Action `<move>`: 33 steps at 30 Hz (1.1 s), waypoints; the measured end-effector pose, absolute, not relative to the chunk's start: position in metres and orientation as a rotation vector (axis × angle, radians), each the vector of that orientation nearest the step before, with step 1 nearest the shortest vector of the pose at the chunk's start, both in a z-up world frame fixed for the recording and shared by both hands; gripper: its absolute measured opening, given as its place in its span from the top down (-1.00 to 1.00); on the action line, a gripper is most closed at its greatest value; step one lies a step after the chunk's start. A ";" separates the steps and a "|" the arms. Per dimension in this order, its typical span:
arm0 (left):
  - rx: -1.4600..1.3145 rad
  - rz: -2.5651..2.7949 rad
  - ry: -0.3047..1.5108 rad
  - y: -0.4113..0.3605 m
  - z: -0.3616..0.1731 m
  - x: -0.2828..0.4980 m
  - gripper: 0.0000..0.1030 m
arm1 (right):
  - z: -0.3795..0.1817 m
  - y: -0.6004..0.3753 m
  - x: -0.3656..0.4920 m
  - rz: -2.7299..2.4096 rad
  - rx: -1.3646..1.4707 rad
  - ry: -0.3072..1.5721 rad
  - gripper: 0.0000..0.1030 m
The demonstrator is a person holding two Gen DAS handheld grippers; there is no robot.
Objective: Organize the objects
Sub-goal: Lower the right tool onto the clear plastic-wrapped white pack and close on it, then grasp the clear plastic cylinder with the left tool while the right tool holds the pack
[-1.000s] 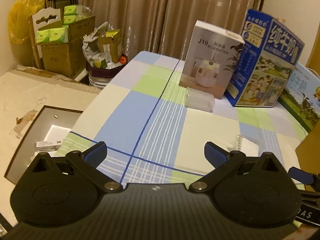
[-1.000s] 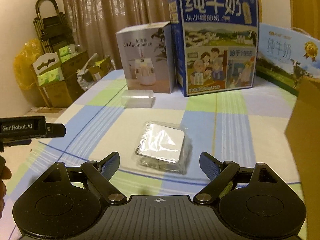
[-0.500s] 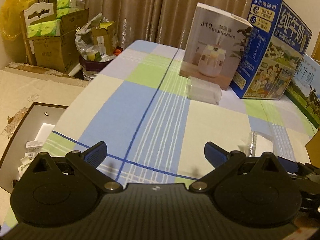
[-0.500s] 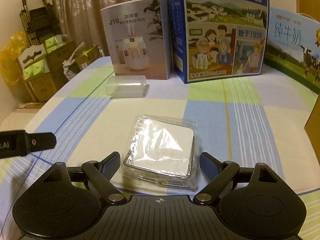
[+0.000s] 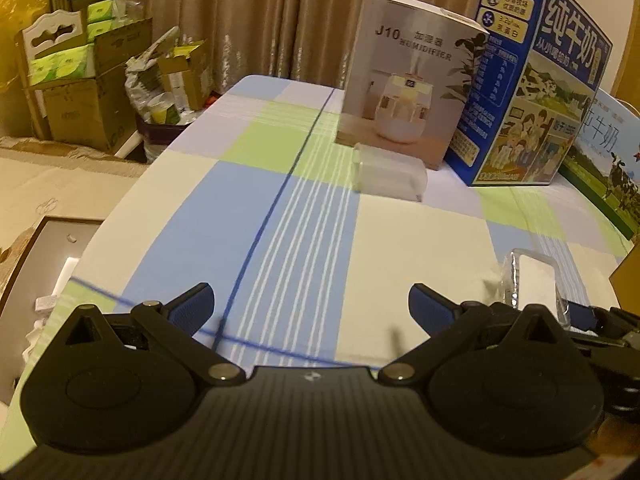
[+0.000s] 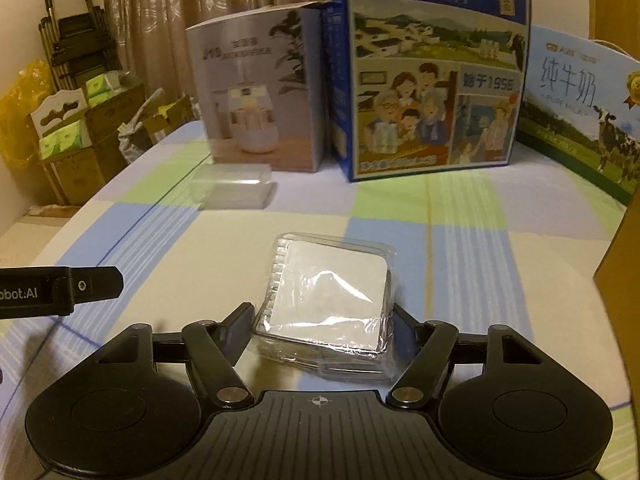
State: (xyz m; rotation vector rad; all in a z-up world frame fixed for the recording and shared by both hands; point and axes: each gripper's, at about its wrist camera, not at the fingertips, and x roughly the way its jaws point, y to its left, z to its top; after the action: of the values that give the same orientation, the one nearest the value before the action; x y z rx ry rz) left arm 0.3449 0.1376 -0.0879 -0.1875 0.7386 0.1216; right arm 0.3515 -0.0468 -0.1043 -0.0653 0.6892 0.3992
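Wrapped notepad (image 6: 326,308) sits between right claw (image 6: 320,328) fingers

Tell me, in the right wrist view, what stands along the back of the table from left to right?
White humidifier box → tall blue milk carton with a family picture → low light-blue milk box with a cow.

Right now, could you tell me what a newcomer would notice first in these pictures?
Probably the plastic-wrapped notepad on the checked tablecloth, between the fingers of the right gripper, whose jaws have just been closing. Behind it, the tall blue milk carton stands beside the humidifier box, a clear plastic case in front.
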 end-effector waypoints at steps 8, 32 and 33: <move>-0.170 0.036 0.699 0.124 -0.088 0.386 -0.97 | -0.102 -0.071 0.376 0.397 -0.048 0.692 -0.30; -0.001 0.045 0.686 0.084 -0.113 0.500 -0.79 | -0.107 -0.078 0.406 0.399 0.000 0.673 -0.30; 0.004 0.053 0.683 0.084 -0.114 0.502 -0.78 | -0.107 -0.079 0.405 0.398 0.001 0.674 -0.30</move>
State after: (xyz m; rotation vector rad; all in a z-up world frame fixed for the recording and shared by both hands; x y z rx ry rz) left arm 0.5017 0.0840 -0.1142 0.0038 0.6828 0.0525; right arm 0.4053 -0.0789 -0.1068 0.0008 0.6740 0.3981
